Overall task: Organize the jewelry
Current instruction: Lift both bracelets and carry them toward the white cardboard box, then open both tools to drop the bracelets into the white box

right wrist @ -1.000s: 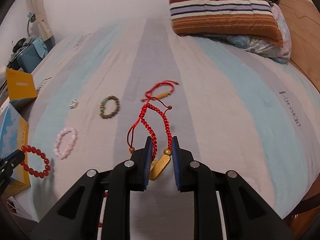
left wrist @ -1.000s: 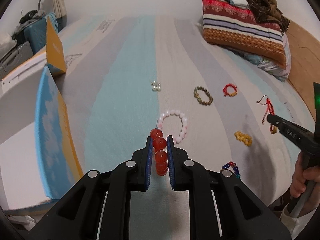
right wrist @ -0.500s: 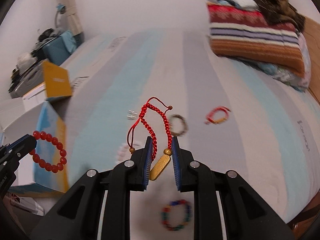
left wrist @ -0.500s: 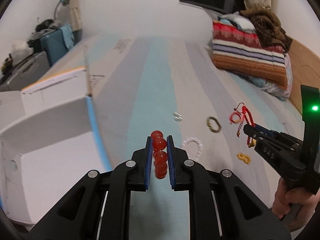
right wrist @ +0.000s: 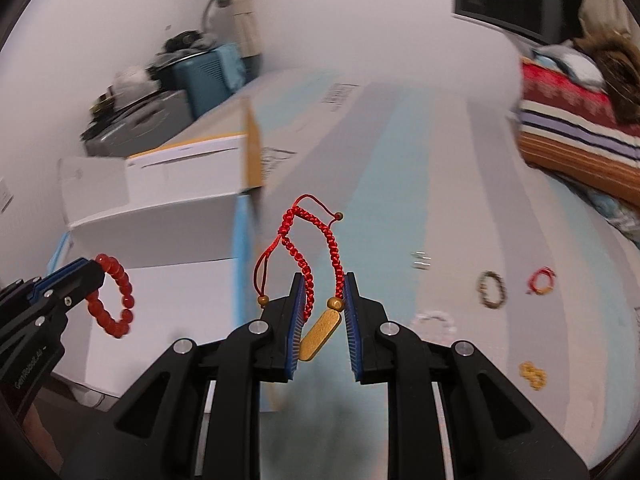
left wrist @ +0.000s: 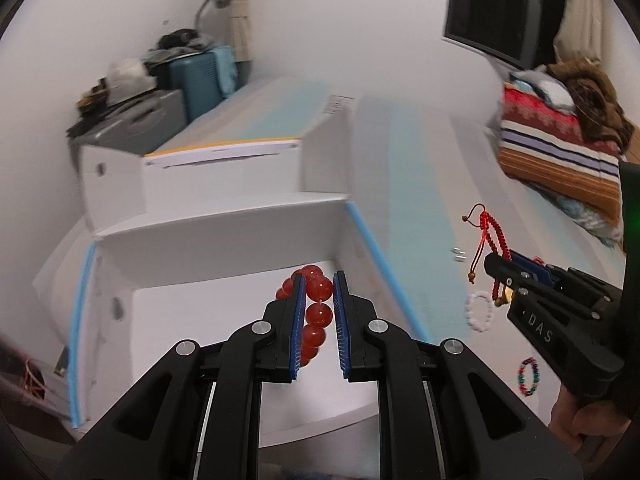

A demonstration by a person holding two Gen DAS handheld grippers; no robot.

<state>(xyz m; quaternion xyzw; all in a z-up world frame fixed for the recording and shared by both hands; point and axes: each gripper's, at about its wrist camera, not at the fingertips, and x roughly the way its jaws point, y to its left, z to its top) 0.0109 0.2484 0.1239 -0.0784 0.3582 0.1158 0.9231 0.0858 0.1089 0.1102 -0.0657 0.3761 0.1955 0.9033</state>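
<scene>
Where tongs (left wrist: pixel 319 300) pinch: glossy round red beads (left wrist: pixel 318 314)

The lower beads of the red bead bracelet (left wrist: pixel 319 312) are hidden behind the left gripper's (left wrist: pixel 319 322) blue pads. On the bed (right wrist: pixel 420 184), the pale bracelet (right wrist: pixel 435 322) and the small silver pieces (right wrist: pixel 421 261) are smeared by blur. The clutter (left wrist: pixel 132 76) at far left is too blurred to identify.

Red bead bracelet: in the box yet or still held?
Held: left gripper clamps the red bead bracelet above the open white box.
</scene>
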